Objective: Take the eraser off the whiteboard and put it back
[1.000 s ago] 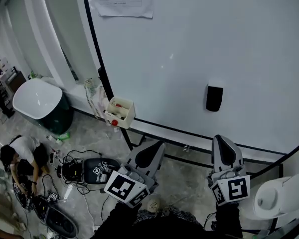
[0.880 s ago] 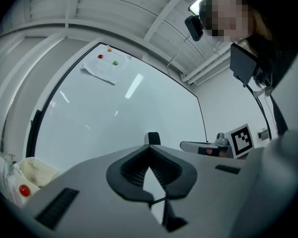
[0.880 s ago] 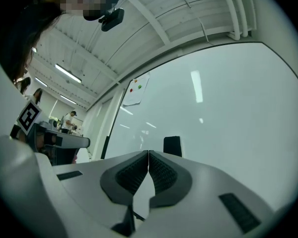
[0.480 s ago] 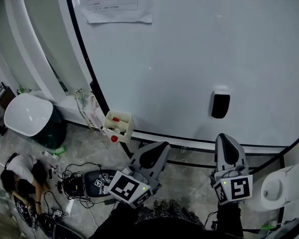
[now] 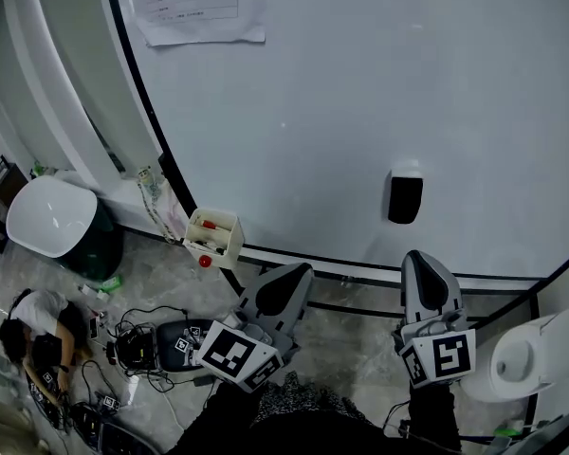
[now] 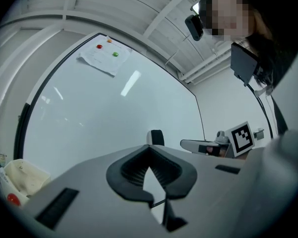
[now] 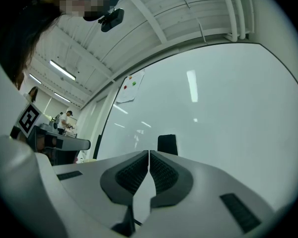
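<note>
The left tongs (image 6: 149, 150) are closed, the pads meeting with nothing between them. In the head view they sit at the lower centre, pointing up toward the board. The right tongs (image 7: 149, 155) are also pressed together and empty, at the lower right of the head view.

Neither touches the eraser (image 5: 405, 197), a small black block stuck on the whiteboard (image 5: 360, 83), right of centre in the head view, above the right tongs and apart from them. In both gripper views the eraser shows just beyond the closed tips, on the board.

A paper sheet (image 5: 194, 3) hangs at the board's upper left. By the board's lower left edge sits a small cream box (image 5: 213, 235) holding red items. On the floor at the lower left lie tangled cables (image 5: 142, 325), with a person (image 5: 33, 320) crouched beside them.
</note>
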